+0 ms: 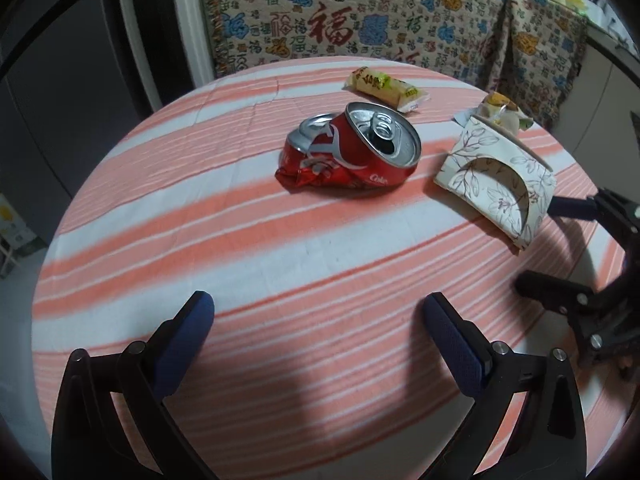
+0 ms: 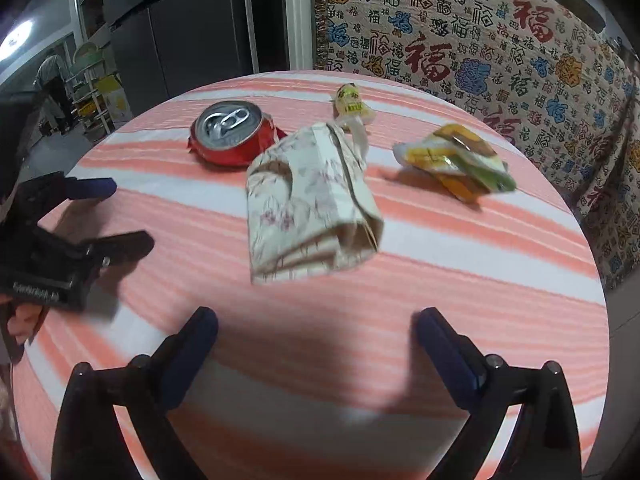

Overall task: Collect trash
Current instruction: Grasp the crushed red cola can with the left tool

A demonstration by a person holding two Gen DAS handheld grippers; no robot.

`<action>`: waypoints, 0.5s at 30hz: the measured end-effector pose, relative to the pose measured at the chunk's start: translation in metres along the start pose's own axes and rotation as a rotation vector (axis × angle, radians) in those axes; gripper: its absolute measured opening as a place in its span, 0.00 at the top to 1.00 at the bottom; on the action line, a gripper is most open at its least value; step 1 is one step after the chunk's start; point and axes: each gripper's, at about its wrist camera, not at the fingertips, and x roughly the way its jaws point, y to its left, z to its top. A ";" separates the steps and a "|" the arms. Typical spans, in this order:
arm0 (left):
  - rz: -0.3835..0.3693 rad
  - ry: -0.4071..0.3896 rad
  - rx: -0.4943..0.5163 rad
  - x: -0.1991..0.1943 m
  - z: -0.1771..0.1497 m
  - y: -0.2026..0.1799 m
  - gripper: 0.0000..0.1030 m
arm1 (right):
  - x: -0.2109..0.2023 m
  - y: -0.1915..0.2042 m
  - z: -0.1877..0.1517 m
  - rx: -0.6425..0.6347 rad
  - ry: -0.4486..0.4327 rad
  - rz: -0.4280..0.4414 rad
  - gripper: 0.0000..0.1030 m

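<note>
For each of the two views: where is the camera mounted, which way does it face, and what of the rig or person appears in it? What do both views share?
Left wrist: sits on the left gripper, looking forward and down over the striped table at the crushed can; its own open fingers show, with the right gripper at the right edge.
Right wrist: sits on the right gripper, facing the floral carton; its open fingers show, plus the left gripper and a hand at left.
Shared: table, can, carton, yellow wrapper, green-orange wrapper, patterned cloth.
</note>
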 end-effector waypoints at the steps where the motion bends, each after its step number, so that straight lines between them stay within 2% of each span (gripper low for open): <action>1: -0.010 0.000 0.012 0.002 0.003 0.001 0.00 | 0.004 0.001 0.005 0.006 0.000 -0.001 0.00; 7: -0.090 -0.001 0.124 0.015 0.022 0.013 0.00 | 0.019 0.002 0.022 0.042 -0.007 -0.032 0.02; 12: -0.145 0.000 0.197 0.028 0.041 0.022 0.00 | 0.012 -0.007 0.017 0.116 -0.049 -0.072 0.50; 14: -0.164 0.000 0.219 0.032 0.047 0.023 0.00 | 0.009 -0.013 0.013 0.152 -0.056 -0.082 0.56; 15: -0.173 0.000 0.231 0.034 0.050 0.022 0.00 | 0.008 -0.013 0.011 0.153 -0.055 -0.084 0.56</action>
